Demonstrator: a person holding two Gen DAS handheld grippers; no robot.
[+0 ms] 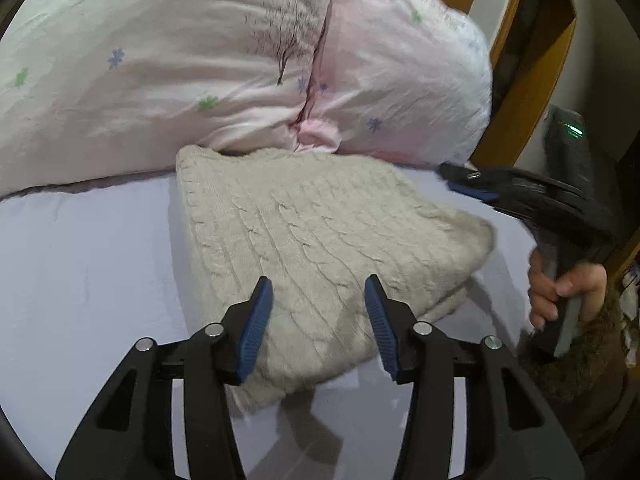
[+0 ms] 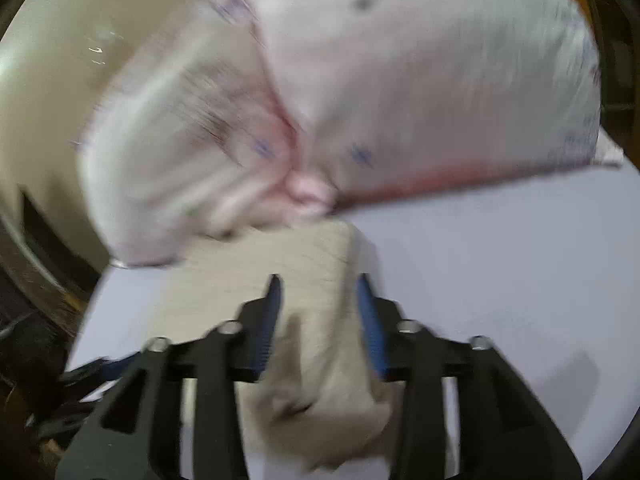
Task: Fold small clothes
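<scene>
Left wrist view: folded cable-knit sweater (image 1: 320,248) lies on the bed sheet (image 1: 88,272), touching the pillows (image 1: 160,60). Both tongs, left (image 1: 319,288) and right (image 2: 319,286) (blurred), hang spread above it, gripping nothing.

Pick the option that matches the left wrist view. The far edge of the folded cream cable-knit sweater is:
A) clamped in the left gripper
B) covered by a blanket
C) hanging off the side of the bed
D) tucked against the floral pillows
D: the sweater lies folded on the lavender sheet, its far edge meeting the pillows; the left gripper is open over it.
</scene>
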